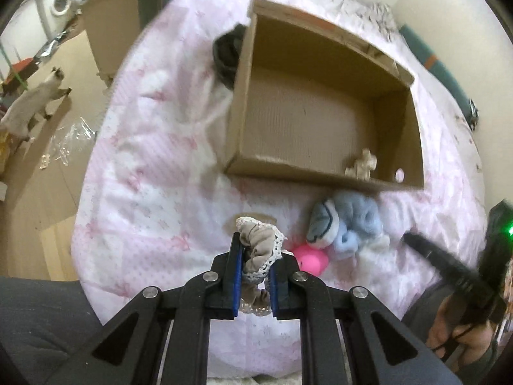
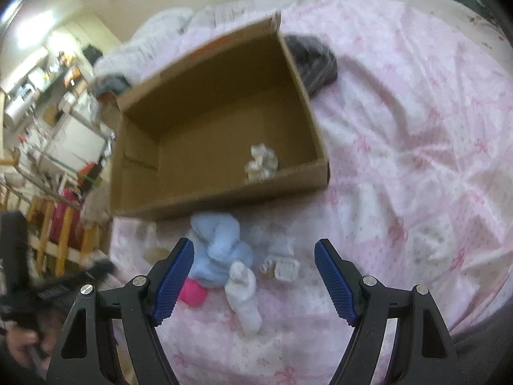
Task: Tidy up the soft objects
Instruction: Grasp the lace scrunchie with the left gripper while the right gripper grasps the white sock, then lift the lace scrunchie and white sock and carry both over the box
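Left gripper (image 1: 253, 268) hovers level over the bed (image 1: 154, 173), jaws clamped on a scrunchie (image 1: 261, 247). Right gripper (image 2: 255, 274) angles down toward socks (image 2: 221, 256), jaws apart.

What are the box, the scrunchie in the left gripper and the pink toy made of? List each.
Box: matte brown corrugated cardboard, ribbed floor.
Scrunchie: gathered beige fabric, white lace trim.
Pink toy: smooth, slightly glossy; probably rubber or soft plastic.

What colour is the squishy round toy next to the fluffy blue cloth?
Bright pink. The small round pink toy shows best in the left wrist view.
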{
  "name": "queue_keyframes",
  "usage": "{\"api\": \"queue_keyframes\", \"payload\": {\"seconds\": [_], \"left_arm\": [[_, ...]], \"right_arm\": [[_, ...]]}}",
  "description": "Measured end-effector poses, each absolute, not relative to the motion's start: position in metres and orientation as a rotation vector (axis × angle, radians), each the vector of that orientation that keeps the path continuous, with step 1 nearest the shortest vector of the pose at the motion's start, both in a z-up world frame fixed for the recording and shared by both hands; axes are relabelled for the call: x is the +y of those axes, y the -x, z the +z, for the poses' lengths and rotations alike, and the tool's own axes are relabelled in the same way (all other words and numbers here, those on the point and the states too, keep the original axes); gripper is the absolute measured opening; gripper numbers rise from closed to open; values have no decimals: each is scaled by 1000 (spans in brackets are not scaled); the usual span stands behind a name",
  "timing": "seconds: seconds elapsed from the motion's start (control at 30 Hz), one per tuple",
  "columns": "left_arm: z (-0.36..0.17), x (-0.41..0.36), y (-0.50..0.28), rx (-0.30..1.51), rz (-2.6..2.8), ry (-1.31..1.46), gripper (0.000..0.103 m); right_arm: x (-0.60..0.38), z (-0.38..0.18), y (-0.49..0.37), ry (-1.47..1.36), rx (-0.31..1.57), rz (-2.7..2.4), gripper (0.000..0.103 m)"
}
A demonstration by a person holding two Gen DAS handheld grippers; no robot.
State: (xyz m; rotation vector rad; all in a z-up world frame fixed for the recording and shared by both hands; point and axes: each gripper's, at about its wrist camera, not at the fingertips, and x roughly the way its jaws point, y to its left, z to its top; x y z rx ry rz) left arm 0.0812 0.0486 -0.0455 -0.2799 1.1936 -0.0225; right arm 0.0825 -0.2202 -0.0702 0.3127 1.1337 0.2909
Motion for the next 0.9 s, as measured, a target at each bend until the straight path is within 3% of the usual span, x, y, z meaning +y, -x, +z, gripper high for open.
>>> {"api": "queue_keyframes", "payload": {"seconds": [0.1,0.23,0.47,0.7,0.73,0.9], "left_arm": [[-47,47,-84,1163,1,269,12],[-53,50,-88,1168,0,260,12],[-58,39,-92,1157,6,210,12],[-65,37,-95,1176,8,216,12],[-65,37,-95,1176,8,216,12],[-65,36,-95,1171,8,204,12]], "right_arm": [[-208,-83,-81,-280,1204,335,80],[-192,-97,-79,-243,1288,405,62],[-171,-121,-74,-145,1377,389,54],[-163,-128,-74,-120,1391,423,29],[-161,-129,-73,-114,1395,433,18],[-156,-120,-72,-108,1369,471,13]]}}
